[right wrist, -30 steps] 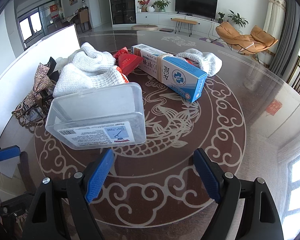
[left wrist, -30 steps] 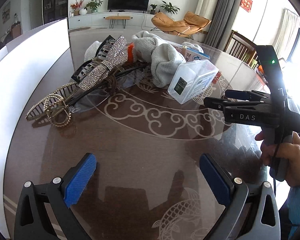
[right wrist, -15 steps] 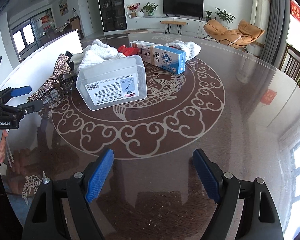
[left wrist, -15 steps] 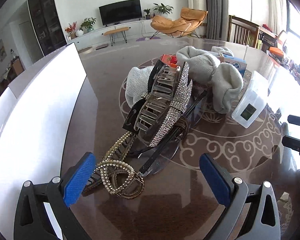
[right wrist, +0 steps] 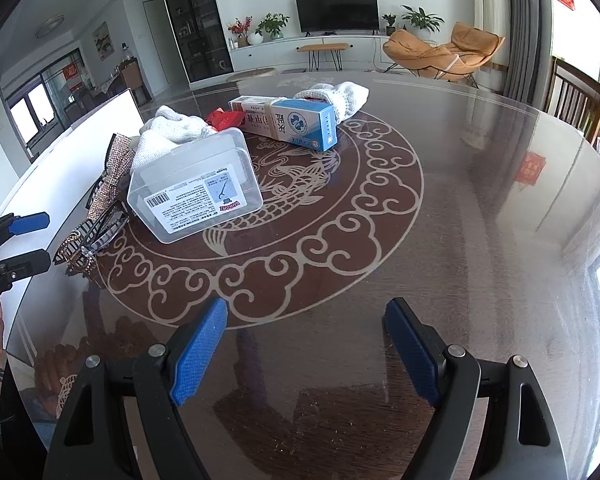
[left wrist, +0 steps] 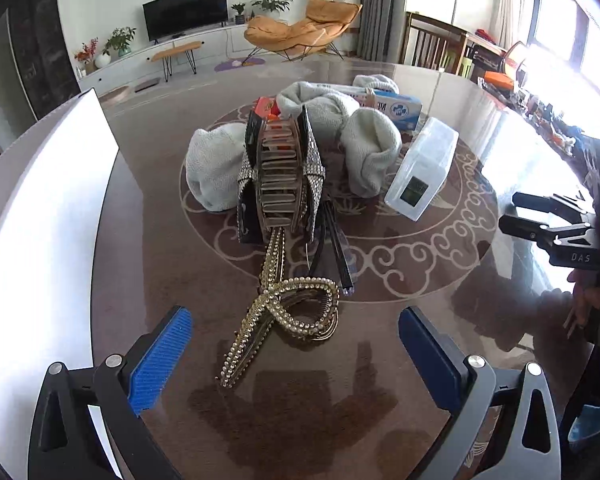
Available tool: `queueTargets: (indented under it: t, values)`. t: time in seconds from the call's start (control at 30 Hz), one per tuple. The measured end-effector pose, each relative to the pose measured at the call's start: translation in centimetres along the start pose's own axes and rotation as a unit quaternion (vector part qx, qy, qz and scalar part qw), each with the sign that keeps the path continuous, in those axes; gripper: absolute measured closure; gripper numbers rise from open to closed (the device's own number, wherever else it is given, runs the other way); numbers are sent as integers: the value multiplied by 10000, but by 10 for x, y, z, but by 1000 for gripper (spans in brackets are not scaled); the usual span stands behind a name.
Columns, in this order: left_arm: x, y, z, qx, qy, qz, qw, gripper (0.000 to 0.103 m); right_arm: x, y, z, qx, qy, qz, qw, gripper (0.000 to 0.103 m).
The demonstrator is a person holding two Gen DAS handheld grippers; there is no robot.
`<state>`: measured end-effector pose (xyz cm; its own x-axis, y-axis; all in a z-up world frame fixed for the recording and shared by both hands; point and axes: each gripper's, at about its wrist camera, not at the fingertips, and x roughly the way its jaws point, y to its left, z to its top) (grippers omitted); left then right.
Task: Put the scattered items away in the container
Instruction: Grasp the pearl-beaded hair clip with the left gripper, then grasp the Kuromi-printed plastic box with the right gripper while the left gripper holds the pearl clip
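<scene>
A gold beaded hair clip [left wrist: 296, 312] lies on the dark glass table, right between the open fingers of my left gripper [left wrist: 294, 314]. Behind it stands a large rhinestone claw clip [left wrist: 282, 176], then white knit socks [left wrist: 212, 168], a clear plastic box [left wrist: 422, 168] and a blue-and-white carton [left wrist: 396, 108]. The white container [left wrist: 48, 208] runs along the left. My right gripper [right wrist: 306, 308] is open above bare table, well short of the clear plastic box [right wrist: 196, 192] and the carton [right wrist: 300, 120]. It also shows in the left wrist view as the right gripper [left wrist: 512, 210].
A red packet [right wrist: 224, 118] sits among the socks [right wrist: 336, 94]. A dark thin item [left wrist: 336, 248] lies beside the beaded clip. The left gripper [right wrist: 47, 239] shows at the left edge, near the rhinestone clip [right wrist: 112, 184]. A hand [left wrist: 588, 300] holds the right gripper.
My left gripper has swung left and closed in on the hair clips; the beaded clip now lies between its fingers. My right gripper has drawn back from the clear box.
</scene>
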<state>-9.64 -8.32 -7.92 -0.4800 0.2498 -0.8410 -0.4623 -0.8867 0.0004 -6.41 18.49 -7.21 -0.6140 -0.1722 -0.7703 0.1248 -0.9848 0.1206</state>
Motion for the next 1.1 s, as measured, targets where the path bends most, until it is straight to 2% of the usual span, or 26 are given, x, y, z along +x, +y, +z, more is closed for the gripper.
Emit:
queueTargets:
  t: [0.17,0.27,0.37,0.47,0.6,0.63,0.67,0.73,0.87,0.97,1.1]
  values:
    - [28,-3,-1,179,473,67,9987,0,0,-1,-1,28,-11,-9,10000,21]
    - [35,2,3,41,513,-22,9987,0,0,-2,-1,25,-12,-13,10000,21]
    - [37,1,3,112,505,-56,9986,0,0,-1,-1,-12,5,-58,10000,21]
    - [35,1,-1,268,305,-142,9991,0,1,1,-1,-67,36,-118,9999,20]
    - [36,3,4,403,404,-208,9982,0,3,5,-1,-159,78,-234,9996,20]
    - [32,4,3,402,351,-220,9983,17,3,6,-2,-178,86,-258,9995,20]
    - [26,5,3,375,273,-214,9987,43,2,7,-2,-191,93,-273,9994,20]
    - [17,14,3,134,242,-404,9988,57,2,7,-2,-194,94,-277,9994,20]
    - [2,12,-12,-44,138,-287,9995,61,2,7,-2,-159,82,-231,9996,20]
    - [-12,5,-34,-526,-30,-357,9980,61,1,4,-1,-105,62,-137,9998,19]
    - [-24,-7,-61,-1027,-245,-324,9939,61,-5,-4,-1,91,-64,384,9992,20]
